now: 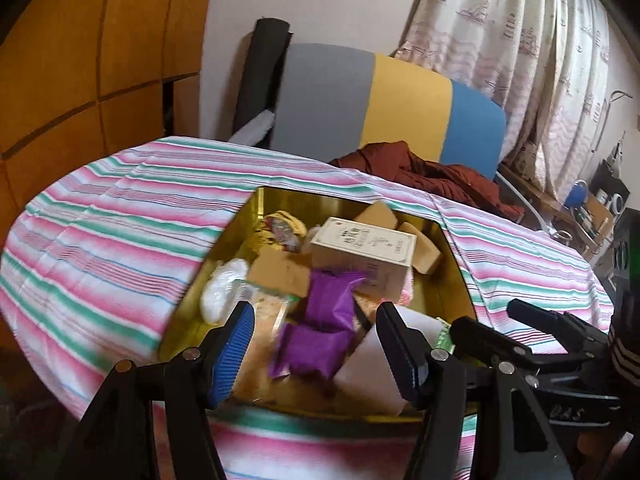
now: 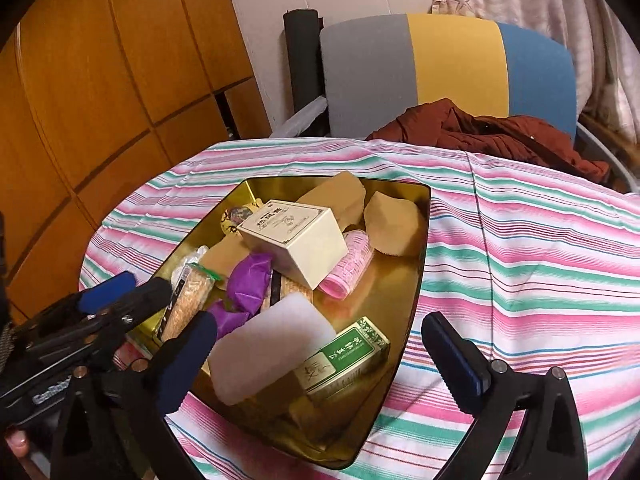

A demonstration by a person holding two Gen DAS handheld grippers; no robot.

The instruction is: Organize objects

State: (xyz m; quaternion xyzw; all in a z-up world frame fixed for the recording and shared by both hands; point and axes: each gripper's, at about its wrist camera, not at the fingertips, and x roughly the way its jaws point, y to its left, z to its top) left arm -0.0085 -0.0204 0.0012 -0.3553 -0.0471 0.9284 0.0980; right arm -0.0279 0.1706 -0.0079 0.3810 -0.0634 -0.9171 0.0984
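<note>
Clearly both tools hang just above the near edge of the gold tin [image 2: 416, 240], which holds every item and sits ahead on the striped surface [image 2: 520, 248]. Left tool [image 1: 316, 350] gapes part-way, empty, nearest the 2 purple packets [image 1: 320, 320], which run lengthwise away from it. Right tool [image 2: 320, 364] gapes wide, empty, nearest 1 white block [image 2: 272, 340] and 1 green box [image 2: 344, 360].

I see a table under a pink, green and white striped cloth [image 2: 520, 240], behind it a grey, yellow and blue chair back [image 2: 448, 72] with a rust-red garment [image 2: 500, 136], orange wooden cabinet panels [image 2: 100, 80] left, pale patterned curtains [image 1: 520, 40] right.
</note>
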